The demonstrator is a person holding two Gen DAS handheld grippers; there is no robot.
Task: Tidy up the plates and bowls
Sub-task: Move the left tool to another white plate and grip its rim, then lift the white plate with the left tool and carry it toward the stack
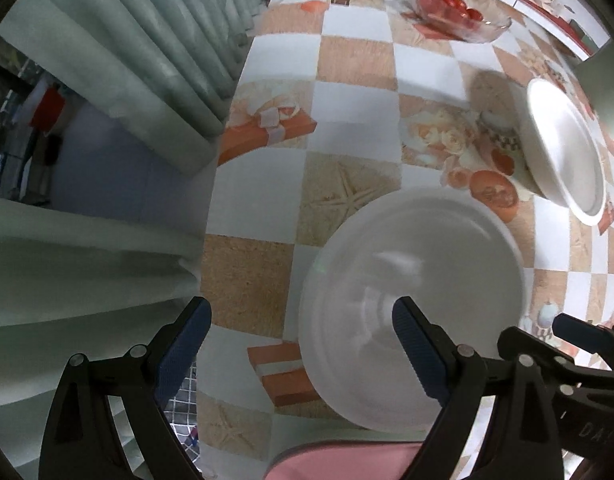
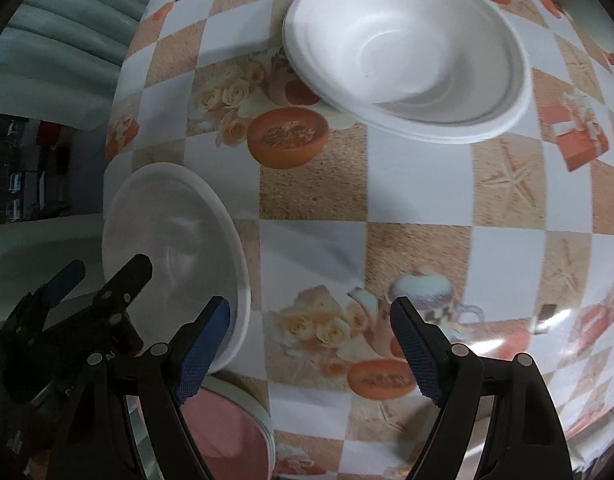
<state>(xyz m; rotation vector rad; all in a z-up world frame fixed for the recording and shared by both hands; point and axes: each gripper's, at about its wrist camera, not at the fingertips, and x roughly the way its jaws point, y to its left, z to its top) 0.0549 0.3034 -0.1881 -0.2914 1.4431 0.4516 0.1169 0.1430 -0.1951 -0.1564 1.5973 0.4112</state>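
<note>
Plate (image 1: 411,304): white, round, flat | bowl (image 2: 407,48): white, deep | both tools (image 1: 303,332) (image 2: 311,340) spread apart

L gripper (image 1: 301,354) jaws wide apart, holding nothing; R gripper (image 2: 310,354) likewise, just beside it

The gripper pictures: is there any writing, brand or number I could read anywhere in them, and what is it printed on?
"DA": pale raised letters, cut off by the frame edge, on the black body of the right gripper as seen from the left wrist view.
A few pale marks on the body of the left gripper in the right wrist view: too small and dark to read.
The white plate, white bowl and patterned tablecloth: no text, only pictures.
</note>
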